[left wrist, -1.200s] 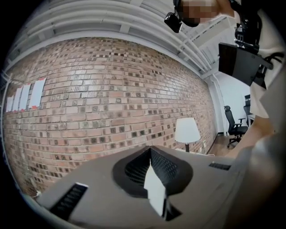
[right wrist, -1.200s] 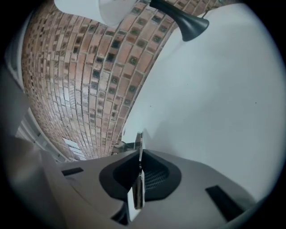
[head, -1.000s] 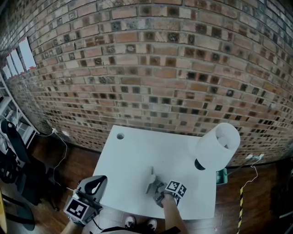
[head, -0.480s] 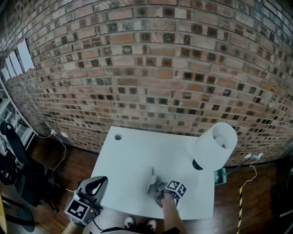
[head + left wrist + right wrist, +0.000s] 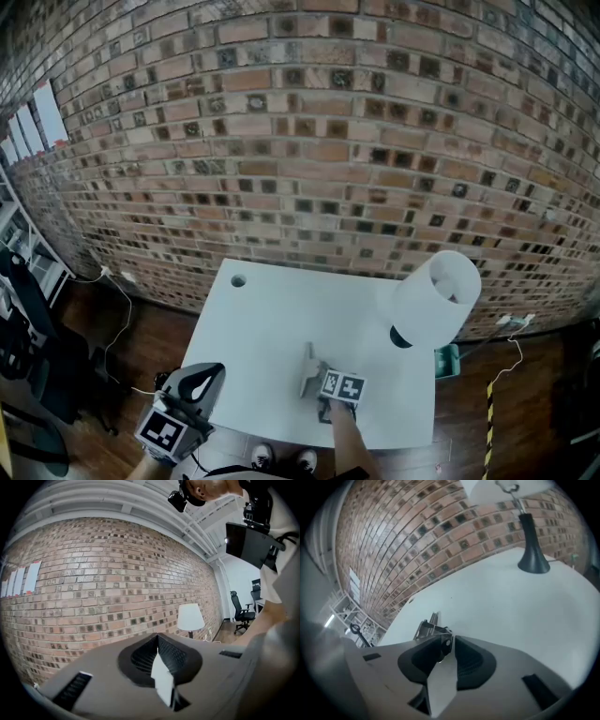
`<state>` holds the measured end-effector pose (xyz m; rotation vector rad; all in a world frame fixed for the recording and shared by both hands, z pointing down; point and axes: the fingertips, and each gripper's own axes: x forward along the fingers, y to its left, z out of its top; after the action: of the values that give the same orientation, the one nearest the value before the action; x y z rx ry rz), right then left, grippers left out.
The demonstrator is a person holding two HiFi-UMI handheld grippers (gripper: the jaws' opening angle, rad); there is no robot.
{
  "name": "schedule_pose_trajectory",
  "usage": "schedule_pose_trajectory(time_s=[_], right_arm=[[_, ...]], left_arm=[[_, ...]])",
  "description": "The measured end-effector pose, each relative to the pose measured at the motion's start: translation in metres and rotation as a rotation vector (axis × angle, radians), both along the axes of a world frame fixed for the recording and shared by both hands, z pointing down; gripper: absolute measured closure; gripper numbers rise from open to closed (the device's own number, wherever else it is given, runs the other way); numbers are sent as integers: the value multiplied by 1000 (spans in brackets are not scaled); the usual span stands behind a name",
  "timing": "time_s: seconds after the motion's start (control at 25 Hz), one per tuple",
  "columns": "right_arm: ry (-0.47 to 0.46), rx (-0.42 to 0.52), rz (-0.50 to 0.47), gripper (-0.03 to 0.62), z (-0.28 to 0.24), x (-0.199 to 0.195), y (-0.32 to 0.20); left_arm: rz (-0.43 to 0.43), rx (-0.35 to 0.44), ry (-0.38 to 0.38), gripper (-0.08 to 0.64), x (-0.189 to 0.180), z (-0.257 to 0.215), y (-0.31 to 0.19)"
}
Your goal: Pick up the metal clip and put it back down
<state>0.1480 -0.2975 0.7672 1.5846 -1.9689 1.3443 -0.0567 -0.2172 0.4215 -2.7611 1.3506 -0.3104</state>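
The metal clip (image 5: 309,369) lies on the white table (image 5: 267,319) near its front edge. In the right gripper view the clip (image 5: 428,629) rests on the tabletop just beyond the jaws, with its near end still between their tips. My right gripper (image 5: 319,387) points down at it, and its jaws have just been opening; a narrow gap shows beside the clip's end. My left gripper (image 5: 194,382) hangs off the table's front left corner, well away from the clip. In the left gripper view its jaws (image 5: 157,638) meet at the tips with nothing between them.
A lamp with a white shade (image 5: 433,298) stands at the table's right side; its black base (image 5: 533,560) shows in the right gripper view. A small hole (image 5: 238,279) sits at the table's far left corner. A brick wall runs behind. An office chair (image 5: 23,328) stands at the left.
The right gripper has rolled, so its marker cube now faces up and sits a little further left. The clip stays in the same spot on the table. The left gripper has kept still.
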Motion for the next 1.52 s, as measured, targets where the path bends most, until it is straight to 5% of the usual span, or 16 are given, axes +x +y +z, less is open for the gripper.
schedule_pose_trajectory(time_s=[0.24,0.44,0.56,0.68,0.8,0.96,1.24,1.52], right_arm=[[205,104,-73,488,-11,9,-4],[177,110,-52,486,-15,27,1],[255,179,-68,488,-33,39,0],[313,300,-110,496,-72,36,-1],[256,439,-108,507,-131,23,-1],[277,631,-106,609,-224,12,3],[189,1035,-99,612,-398,-16,43],[206,1171,-135,612,-459,-40,76]], left_arm=[[-1,3,3,563,-1,-1,2],[1,5,14,563,-2,-1,2],[9,5,12,563,1,-1,3],[16,12,17,563,3,-2,2],[29,21,29,563,6,-5,-1],[53,38,51,561,15,-12,-6],[106,111,85,566,30,-38,-5],[107,168,183,566,23,-70,-7]])
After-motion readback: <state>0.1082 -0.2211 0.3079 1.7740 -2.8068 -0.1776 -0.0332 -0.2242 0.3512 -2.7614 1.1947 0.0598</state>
